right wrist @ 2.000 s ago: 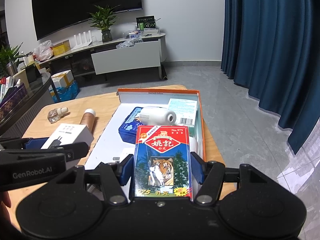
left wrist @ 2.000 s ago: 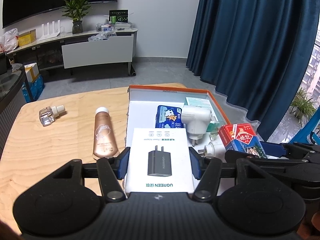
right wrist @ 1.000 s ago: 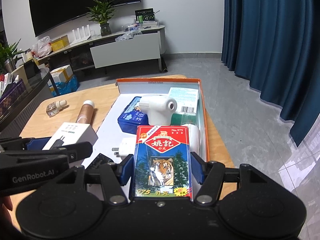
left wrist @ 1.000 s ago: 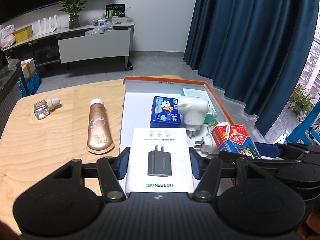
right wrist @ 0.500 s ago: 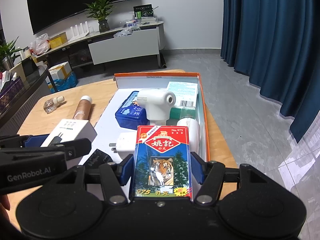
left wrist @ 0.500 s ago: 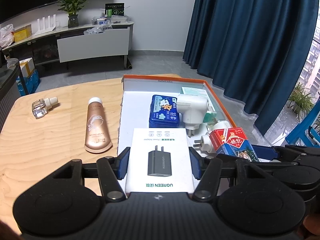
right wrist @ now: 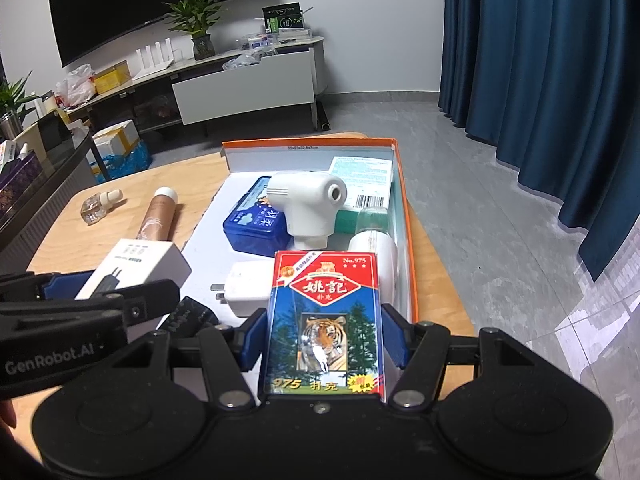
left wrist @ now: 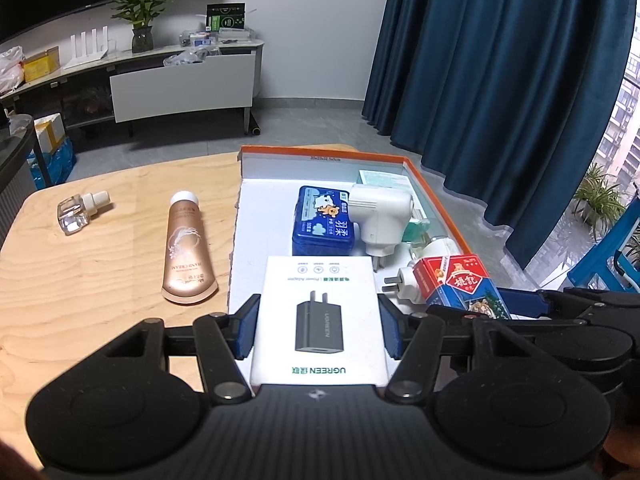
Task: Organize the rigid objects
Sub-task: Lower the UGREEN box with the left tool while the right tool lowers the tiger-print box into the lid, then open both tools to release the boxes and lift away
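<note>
My left gripper (left wrist: 319, 332) is shut on a white charger box (left wrist: 320, 320) and holds it over the near end of the orange-rimmed box (left wrist: 436, 196). My right gripper (right wrist: 323, 338) is shut on a red and blue playing-card box (right wrist: 325, 320), just right of the left one, also over the box's near end (right wrist: 406, 216). Inside the box lie a blue tin (left wrist: 322, 220), a white plug-in device (left wrist: 382, 208), a white adapter (right wrist: 248, 288) and a white bottle (right wrist: 378, 252).
On the wooden table (left wrist: 80, 280) left of the box lie a bronze cream tube (left wrist: 186, 248) and a small clear bottle (left wrist: 80, 210). A small dark item (right wrist: 188, 316) lies at the box's near end. Blue curtains hang at the right.
Both grippers drew back and rose slightly with their boxes held; the tray and its contents now sit a bit farther ahead in both views.
</note>
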Demonstrator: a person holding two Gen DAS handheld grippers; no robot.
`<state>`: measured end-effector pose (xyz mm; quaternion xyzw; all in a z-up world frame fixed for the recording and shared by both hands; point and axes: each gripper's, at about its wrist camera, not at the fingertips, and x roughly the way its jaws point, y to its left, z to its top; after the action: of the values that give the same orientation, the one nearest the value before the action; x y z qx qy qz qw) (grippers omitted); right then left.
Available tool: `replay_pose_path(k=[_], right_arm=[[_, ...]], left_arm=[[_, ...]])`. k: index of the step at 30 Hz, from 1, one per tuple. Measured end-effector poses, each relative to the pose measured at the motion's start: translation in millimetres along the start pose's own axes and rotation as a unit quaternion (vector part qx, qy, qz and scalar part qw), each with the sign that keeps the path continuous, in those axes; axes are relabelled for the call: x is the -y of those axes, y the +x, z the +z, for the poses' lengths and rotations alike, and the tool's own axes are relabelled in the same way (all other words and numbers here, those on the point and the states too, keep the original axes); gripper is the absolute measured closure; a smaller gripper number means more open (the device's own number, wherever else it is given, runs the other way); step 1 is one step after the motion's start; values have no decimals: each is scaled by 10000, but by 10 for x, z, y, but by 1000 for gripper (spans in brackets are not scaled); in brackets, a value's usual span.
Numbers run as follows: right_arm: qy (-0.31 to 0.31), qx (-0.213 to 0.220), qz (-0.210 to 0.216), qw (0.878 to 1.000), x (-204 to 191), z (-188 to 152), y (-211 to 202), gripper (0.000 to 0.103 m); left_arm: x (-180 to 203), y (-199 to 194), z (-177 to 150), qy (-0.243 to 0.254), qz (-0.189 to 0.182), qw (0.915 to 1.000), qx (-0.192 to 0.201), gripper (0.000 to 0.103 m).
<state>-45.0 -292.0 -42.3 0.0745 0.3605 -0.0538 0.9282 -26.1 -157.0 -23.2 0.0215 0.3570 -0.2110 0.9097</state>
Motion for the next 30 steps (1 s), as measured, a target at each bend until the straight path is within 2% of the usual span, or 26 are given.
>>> replay_pose_path(k=[30], right_arm=[[55, -56, -38, 10000, -7, -2, 49, 31]], left_arm=[[24, 33, -12, 23, 6, 10000, -44, 43]])
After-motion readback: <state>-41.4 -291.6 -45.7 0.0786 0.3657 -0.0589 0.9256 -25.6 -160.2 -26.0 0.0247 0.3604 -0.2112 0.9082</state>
